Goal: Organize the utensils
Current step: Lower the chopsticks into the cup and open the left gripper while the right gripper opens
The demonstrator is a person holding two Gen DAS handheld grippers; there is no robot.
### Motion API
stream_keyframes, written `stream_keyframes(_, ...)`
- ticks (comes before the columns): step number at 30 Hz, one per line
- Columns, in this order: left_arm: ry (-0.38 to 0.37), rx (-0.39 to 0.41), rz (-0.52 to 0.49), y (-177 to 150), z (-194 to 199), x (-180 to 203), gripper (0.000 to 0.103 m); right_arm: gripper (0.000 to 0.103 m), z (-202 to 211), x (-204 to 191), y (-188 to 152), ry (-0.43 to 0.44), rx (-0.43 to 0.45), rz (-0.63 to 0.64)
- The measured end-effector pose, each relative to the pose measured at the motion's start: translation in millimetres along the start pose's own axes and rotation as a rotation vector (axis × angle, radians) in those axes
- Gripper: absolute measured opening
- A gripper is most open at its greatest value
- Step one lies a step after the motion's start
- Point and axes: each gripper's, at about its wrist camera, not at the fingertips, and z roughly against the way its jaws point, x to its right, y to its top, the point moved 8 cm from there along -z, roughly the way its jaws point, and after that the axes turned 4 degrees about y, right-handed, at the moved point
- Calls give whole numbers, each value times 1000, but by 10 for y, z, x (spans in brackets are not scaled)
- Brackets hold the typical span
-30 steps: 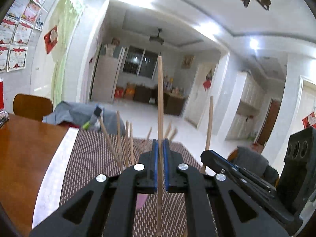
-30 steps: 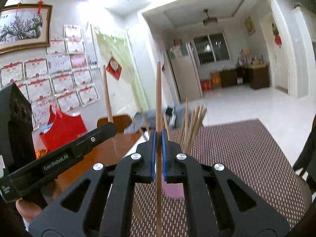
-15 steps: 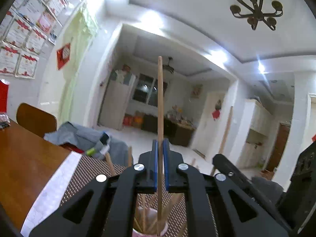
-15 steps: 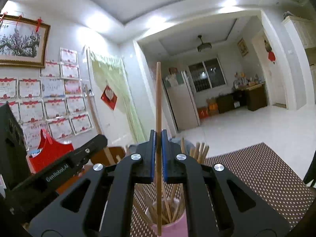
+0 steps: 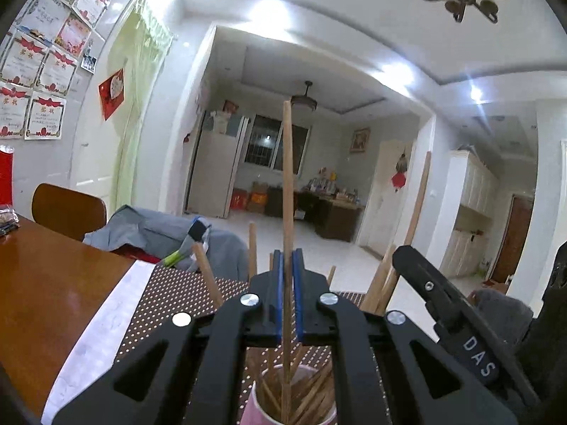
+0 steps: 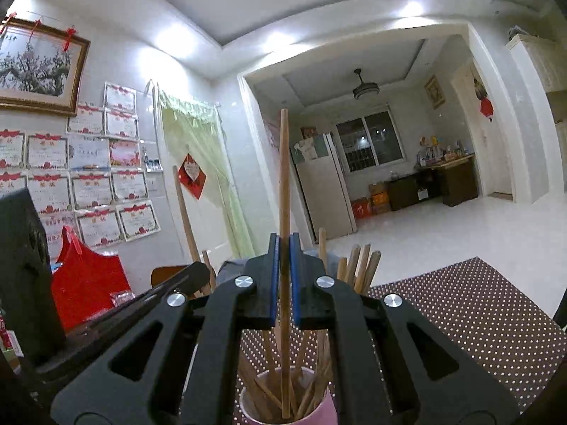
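Your left gripper (image 5: pixel 287 297) and right gripper (image 6: pixel 282 279) each clamp one upright chopstick (image 5: pixel 287 184), tips inside the pink cup (image 6: pixel 319 412) at 6 o'clock. Many sticks already stand there; release remains.

Upright wooden chopsticks (image 5: pixel 287 184) over pink cup (image 5: pixel 255 407)

The pink cup (image 5: pixel 255 409) is cut off by the lower edge in both wrist views, and its base cannot be seen. The lower stretches of the chopsticks (image 6: pixel 358 269) standing in it are hidden behind the black gripper bodies. The print on the wall certificates (image 6: pixel 92 191) is too small to be read.
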Motion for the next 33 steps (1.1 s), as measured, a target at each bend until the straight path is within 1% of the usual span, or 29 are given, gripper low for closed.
stream_keyframes(4, -6, -34, -8, -36, -5, 33, 6, 6, -10, 0, -48, -4, -31, -2)
stream_keyframes(6, -1, -41, -23, -32, 9, 54, 14, 7, -23, -9, -65, -4, -45, 0)
stream_keyframes(7, 5, -37, -27, -28, 27, 58, 29, 7, -15, -12, -66, -4, -45, 0)
stream_keyframes(8, 16, -32, -33, -14, 50, 57, 33, 7, -18, -17, -68, -6, -46, 2)
stream_keyframes(10, 35, -33, -54, 13, 80, 74, 33, 7, -24, -35, -67, -5, -54, 8)
stream_keyframes(11, 49, -29, -70, 34, 105, 82, 36, 7, -17, -50, -61, -5, -53, 10)
stream_keyframes(13, 92, -13, -92, 71, 141, 73, 40, 7, -27, -71, -51, -8, -59, 26)
stream_keyframes(16, 139, -19, -113, 112, 163, 31, 41, 7, -35, -99, -56, -9, -63, 43)
stream_keyframes(19, 163, -28, -103, 153, 178, -55, 41, 7, -46, -91, -60, -12, -74, 40)
stream_keyframes(22, 169, -36, -88, 178, 173, -123, 44, 7, -83, -86, -82, -17, -98, 36)
stream_keyframes(27, 181, -53, -86, 165, 135, -178, 44, 7, -151, -94, -137, -15, -142, 36)
stream_keyframes(31, 187, -55, -98, 153, 122, -167, 44, 7, -133, -107, -123, -11, -140, 38)
stream_keyframes(33, 192, -54, -104, 150, 127, -167, 46, 7, -120, -104, -109, -15, -135, 41)
